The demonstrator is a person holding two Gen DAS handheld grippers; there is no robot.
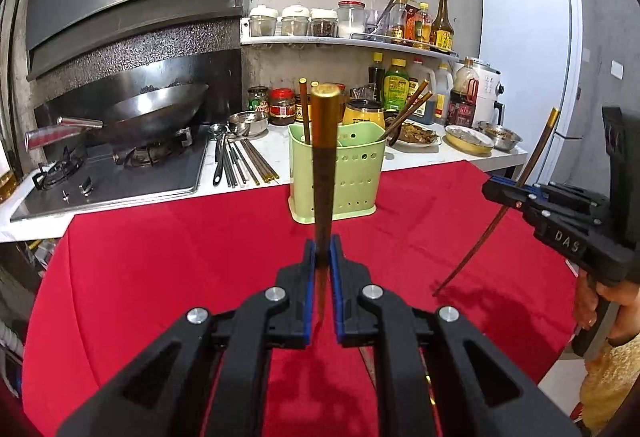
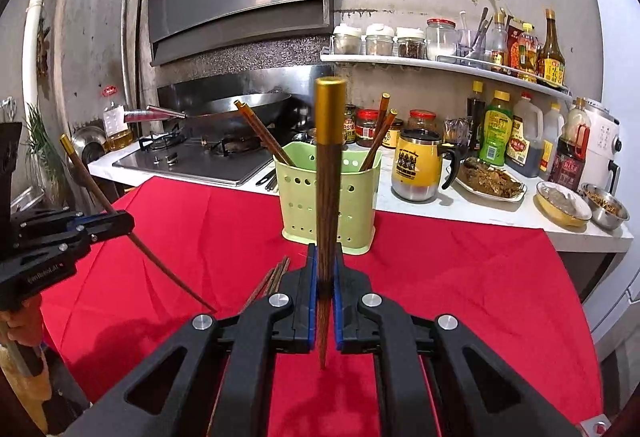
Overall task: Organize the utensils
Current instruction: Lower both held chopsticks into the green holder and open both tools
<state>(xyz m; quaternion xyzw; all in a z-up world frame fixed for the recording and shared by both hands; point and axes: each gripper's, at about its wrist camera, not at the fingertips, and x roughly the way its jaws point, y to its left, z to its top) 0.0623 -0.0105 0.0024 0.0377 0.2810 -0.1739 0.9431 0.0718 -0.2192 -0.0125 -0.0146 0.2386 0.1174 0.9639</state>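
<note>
Before us the table [image 1: 160,257] under its red cloth [image 2: 460,277] lies mostly bare, with open room on every side of the holder; its far edge meets the white counter [image 1: 460,157] crowded with bottles, bowls and a yellow mug [image 2: 416,169], and the stove with its wok [image 1: 152,113] stands at the far left. Near the cloth's far edge stands the green perforated chopstick holder [image 2: 328,205], upright, with several brown chopsticks leaning inside it against both ends. Our left claw [image 1: 322,253] is clenched on one gold-capped wooden chopstick [image 1: 323,157], held nearly upright, gold end up, short of the holder. Our right claw [image 2: 325,269] likewise grips a second gold-capped chopstick [image 2: 329,177], gold end up, its thin tip above the cloth. A few loose chopsticks [image 2: 272,277] lie on the cloth just left of the right claw. More chopsticks and a spoon rest on the counter beside the stove [image 1: 240,161]
</note>
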